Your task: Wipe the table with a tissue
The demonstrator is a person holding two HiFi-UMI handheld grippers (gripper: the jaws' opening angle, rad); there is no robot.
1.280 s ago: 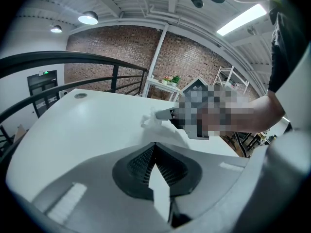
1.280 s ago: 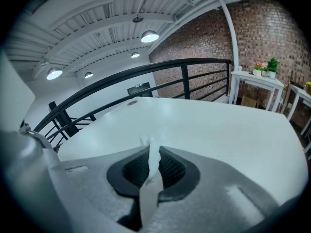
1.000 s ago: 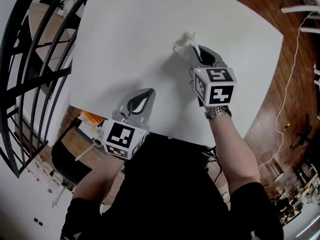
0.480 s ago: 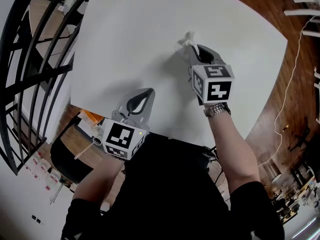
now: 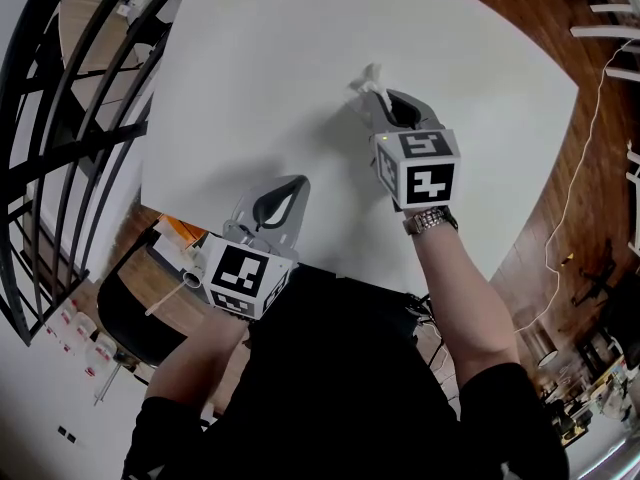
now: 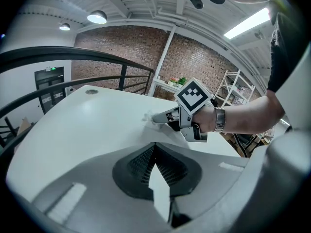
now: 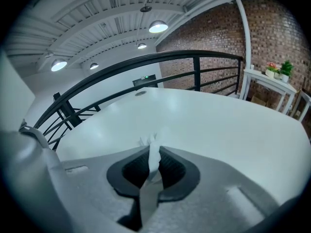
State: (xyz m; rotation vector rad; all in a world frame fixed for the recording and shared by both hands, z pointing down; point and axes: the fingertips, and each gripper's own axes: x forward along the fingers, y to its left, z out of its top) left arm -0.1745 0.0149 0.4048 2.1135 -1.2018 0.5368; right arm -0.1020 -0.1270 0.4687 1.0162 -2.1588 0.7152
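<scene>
Starting at the left, a black railing point(image 5: 70, 118) is seen beside the white counter point(image 5: 250, 58). The left gripper point(image 5: 297, 181) is held over the counter's near edge, its jaws pressed together at the tips with nothing caught between them. Further right, the right gripper point(image 5: 374, 96) is held low over the middle of the counter, its jaws pinched on a white tissue point(image 5: 369, 76). The tissue is crumpled into a strip that juts past the jaw tips, close to the surface; whether it touches cannot be told. A wristwatch point(image 5: 432, 222) is worn on the right wrist.
</scene>
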